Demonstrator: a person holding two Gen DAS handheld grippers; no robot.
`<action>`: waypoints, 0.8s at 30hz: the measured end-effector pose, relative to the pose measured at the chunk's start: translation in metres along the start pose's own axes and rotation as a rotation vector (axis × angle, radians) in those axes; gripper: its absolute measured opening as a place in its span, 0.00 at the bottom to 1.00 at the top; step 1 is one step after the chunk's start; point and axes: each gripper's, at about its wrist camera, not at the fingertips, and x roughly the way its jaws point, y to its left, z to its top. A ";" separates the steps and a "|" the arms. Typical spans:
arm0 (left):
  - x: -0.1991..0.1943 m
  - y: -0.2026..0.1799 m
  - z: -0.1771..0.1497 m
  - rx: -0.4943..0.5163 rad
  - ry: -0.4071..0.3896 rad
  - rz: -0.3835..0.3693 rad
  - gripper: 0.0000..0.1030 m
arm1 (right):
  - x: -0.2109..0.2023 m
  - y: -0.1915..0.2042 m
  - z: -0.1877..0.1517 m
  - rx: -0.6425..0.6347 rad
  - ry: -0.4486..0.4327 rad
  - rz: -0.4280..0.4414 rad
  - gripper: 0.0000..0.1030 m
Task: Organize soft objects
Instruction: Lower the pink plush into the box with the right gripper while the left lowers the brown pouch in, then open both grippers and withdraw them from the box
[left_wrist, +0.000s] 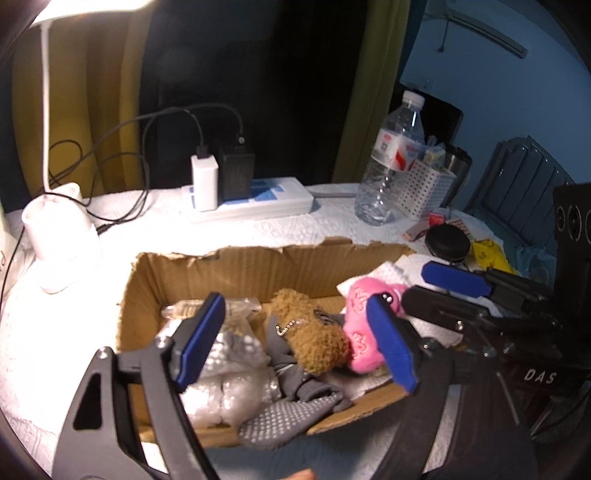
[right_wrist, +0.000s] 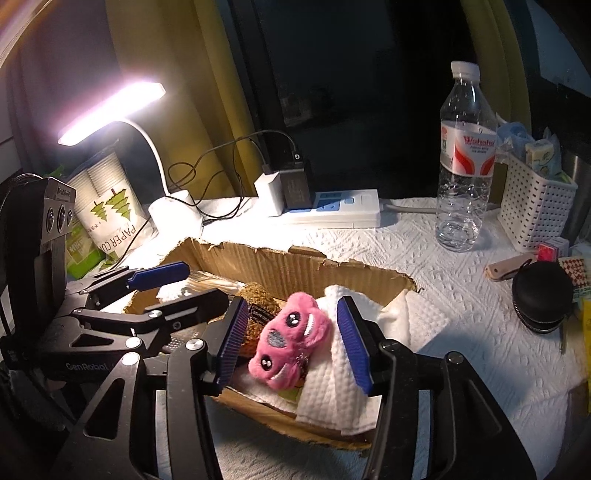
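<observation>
the fuzzy pink plush toy with stitched eyes (right_wrist: 290, 341) lies in the torn brown cardboard box (right_wrist: 295, 264), on a white waffle-textured cloth (right_wrist: 343, 387), between the spread blue pads of my right gripper (right_wrist: 293, 341), which touches nothing. just to its left sits a curly brown plush toy (left_wrist: 308, 332), in front of my left gripper (left_wrist: 295, 341), also wide and holding nothing. a grey dotted glove (left_wrist: 291, 413) drapes over the box's near edge. beyond the box, a clear plastic water bottle (right_wrist: 465, 158) stands on the white-covered surface (right_wrist: 461, 295).

Two plush toys (left_wrist: 314, 339) (right_wrist: 291, 339), one box (left_wrist: 258, 266), one bottle (right_wrist: 465, 158).
</observation>
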 end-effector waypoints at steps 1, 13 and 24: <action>-0.004 0.000 0.000 0.001 -0.005 0.002 0.78 | -0.002 0.002 0.000 -0.003 -0.003 -0.002 0.51; -0.054 -0.004 -0.005 -0.012 -0.081 0.023 0.79 | -0.040 0.024 -0.004 -0.029 -0.046 -0.022 0.51; -0.095 -0.017 -0.016 -0.003 -0.122 0.027 0.79 | -0.076 0.042 -0.017 -0.051 -0.078 -0.041 0.51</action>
